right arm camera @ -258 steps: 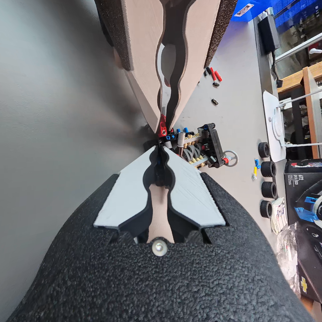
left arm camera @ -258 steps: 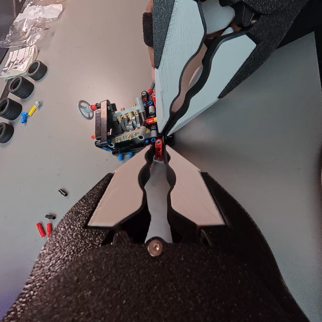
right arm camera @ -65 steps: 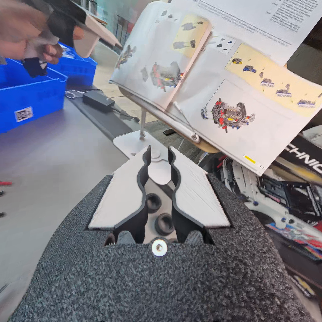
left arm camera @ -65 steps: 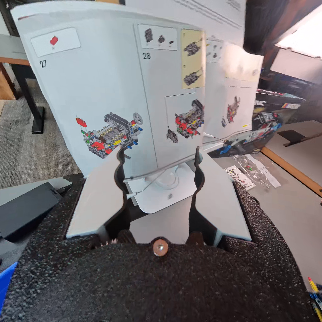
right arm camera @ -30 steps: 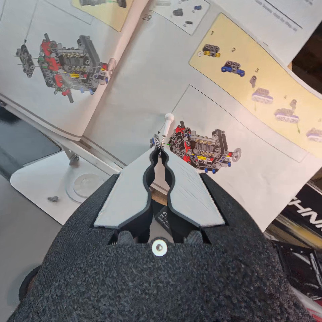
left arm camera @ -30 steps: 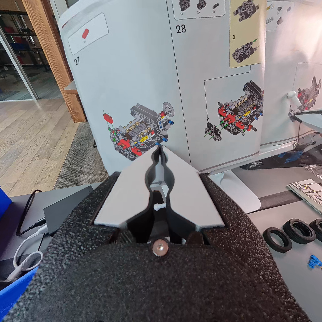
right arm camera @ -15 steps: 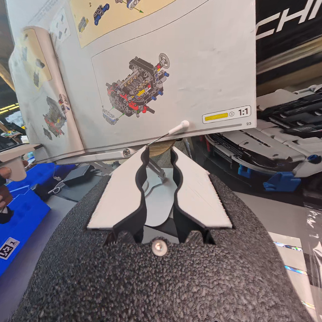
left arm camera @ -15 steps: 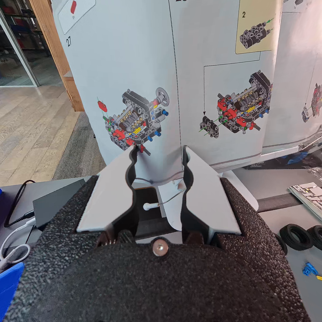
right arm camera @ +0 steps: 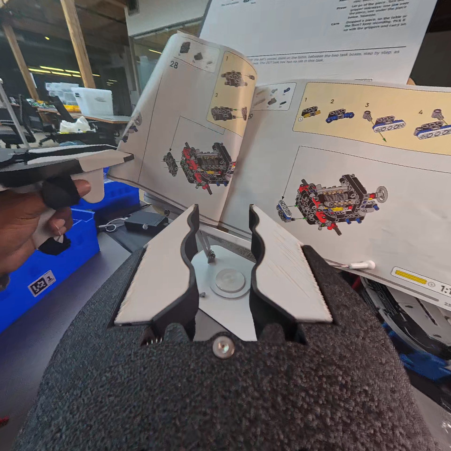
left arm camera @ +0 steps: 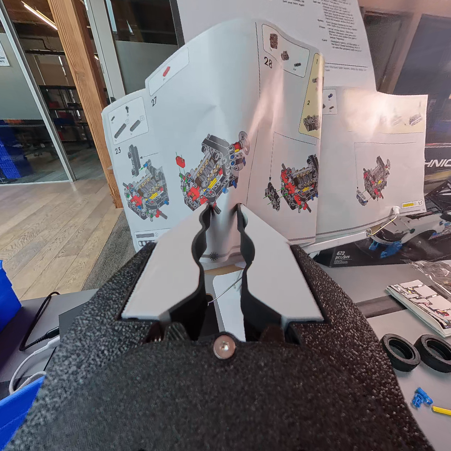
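**Both tongs open at the picture booklet**

The left tongs are released, with a gap between the tips and nothing in them. A loose, curling page of the building booklet stands right in front of the tips. I cannot tell if they touch the paper.

From the other side, that same tool sits in a hand, its tip at the page's left edge.

The right tongs are wide open and empty too. They point at the bottom of the booklet, near its middle fold. The white stand base shows through the gap.

A thin wire clip holds down the right page. A blue bin sits on the counter, with two black tyres farther right.
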{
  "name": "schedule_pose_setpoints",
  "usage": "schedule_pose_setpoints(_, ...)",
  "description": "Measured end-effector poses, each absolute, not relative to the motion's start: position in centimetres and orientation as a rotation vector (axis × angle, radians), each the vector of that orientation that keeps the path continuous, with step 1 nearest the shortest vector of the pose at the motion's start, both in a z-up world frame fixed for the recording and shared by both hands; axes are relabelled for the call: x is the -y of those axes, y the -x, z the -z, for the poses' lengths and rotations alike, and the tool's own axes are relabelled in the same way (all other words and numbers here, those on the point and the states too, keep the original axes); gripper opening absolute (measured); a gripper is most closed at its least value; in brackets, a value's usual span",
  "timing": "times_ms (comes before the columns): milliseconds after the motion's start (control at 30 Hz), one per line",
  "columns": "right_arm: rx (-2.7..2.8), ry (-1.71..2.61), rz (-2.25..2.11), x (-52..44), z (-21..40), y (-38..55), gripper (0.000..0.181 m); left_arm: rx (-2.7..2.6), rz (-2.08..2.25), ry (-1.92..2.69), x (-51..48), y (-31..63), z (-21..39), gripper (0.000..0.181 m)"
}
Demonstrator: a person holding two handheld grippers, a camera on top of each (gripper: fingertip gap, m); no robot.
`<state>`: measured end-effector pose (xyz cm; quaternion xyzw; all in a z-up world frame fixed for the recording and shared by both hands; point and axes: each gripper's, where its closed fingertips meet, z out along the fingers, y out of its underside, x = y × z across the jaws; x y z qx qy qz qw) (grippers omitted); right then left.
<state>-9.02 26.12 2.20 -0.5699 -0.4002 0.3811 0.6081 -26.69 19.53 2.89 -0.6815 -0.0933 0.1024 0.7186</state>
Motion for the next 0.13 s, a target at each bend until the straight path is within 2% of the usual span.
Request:
schedule_pose_setpoints(33,0.941,1.306,-0.888,-25.5,-2.4,9.4,0.042,0.191,-0.224,1.501,-19.4,26.1,-3.0,0.02)
schedule_pose_setpoints(133,0.972,1.285,-0.945,-23.8,-3.1,10.3,0.047,0.133,-0.199,1.465,-19.2,23.9,-3.7,0.016)
